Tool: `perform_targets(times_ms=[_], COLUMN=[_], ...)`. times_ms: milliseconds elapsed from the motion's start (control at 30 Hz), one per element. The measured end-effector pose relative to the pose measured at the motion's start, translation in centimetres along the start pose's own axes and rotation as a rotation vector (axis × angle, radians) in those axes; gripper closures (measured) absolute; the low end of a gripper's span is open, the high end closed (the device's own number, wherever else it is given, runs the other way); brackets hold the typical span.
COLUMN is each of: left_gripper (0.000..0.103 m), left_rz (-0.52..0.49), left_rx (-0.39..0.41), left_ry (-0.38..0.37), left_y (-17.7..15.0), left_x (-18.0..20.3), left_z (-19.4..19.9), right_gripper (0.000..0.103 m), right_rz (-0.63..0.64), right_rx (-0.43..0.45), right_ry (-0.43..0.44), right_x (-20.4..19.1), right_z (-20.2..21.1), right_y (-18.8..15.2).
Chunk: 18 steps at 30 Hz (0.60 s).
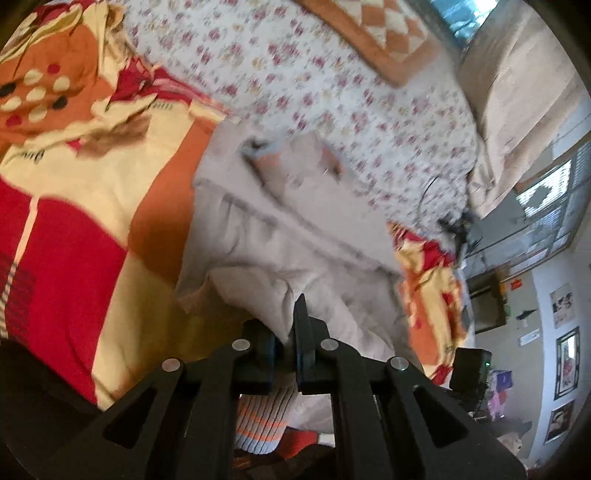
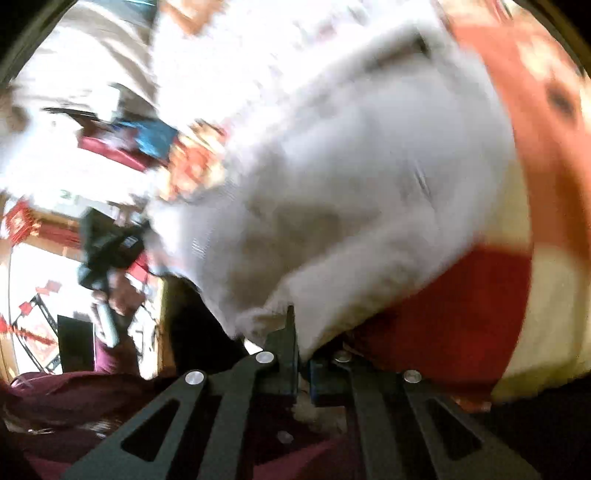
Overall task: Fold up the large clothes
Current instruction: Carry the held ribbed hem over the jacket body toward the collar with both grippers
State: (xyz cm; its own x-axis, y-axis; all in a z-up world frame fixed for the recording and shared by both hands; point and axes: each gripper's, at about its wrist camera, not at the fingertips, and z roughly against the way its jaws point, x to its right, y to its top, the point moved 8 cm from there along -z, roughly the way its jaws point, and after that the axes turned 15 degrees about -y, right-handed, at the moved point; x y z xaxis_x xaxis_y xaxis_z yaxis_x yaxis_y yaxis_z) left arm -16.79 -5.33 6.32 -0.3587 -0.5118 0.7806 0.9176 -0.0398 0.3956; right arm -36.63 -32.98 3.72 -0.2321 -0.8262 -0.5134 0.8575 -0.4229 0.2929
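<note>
A pale beige garment [image 1: 295,229] lies crumpled on a bed, with a collar trimmed in orange and blue [image 1: 264,153] at its far end. In the left wrist view my left gripper [image 1: 290,332] is shut on a fold of its near edge, and the cloth bulges up between the black fingers [image 1: 302,317]. A cuff striped in orange and grey [image 1: 260,424] hangs under this gripper. The right wrist view is blurred. There the same pale garment [image 2: 351,177] fills the middle, and my right gripper [image 2: 297,334] is shut on its near edge, with cloth draped over one finger.
The bed carries a red, orange and cream blanket [image 1: 74,206] and a floral sheet [image 1: 332,85], with a checked cushion [image 1: 376,33] and a beige pillow [image 1: 524,110] beyond. A hand with a dark device [image 2: 107,251] shows at the left. Dark red cloth [image 2: 74,398] lies below the right gripper.
</note>
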Motion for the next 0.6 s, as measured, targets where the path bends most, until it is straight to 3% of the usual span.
perform_targets(times_ms=[167,300,467,600], left_gripper=[0.098,0.098,0.098,0.098], left_rz=[-0.030,-0.047,-0.023,-0.029], left_rx=[0.084,0.135,0.146,0.140], left_ry=[-0.052,-0.048,-0.020,0.064], left_y=[5.1,9.8,15.3,18.2], left_x=[2.2,2.8,1.6,-1.4], left_z=[0.0,-1.6,-5.3,-9.3], right_gripper=[0.101,0.101,0.101,0.101], right_rz=[0.018,-0.056,-0.142,-0.173], right_rx=[0.265,0.400,0.443,0.435], right_ry=[0.044,0.040,-0.027,-0.144], right_x=[-1.8,-1.2,1.4,3.9], right_z=[5.6,6.8,4.9,1.2], right_y=[7.4,14.2,21.8,26.3])
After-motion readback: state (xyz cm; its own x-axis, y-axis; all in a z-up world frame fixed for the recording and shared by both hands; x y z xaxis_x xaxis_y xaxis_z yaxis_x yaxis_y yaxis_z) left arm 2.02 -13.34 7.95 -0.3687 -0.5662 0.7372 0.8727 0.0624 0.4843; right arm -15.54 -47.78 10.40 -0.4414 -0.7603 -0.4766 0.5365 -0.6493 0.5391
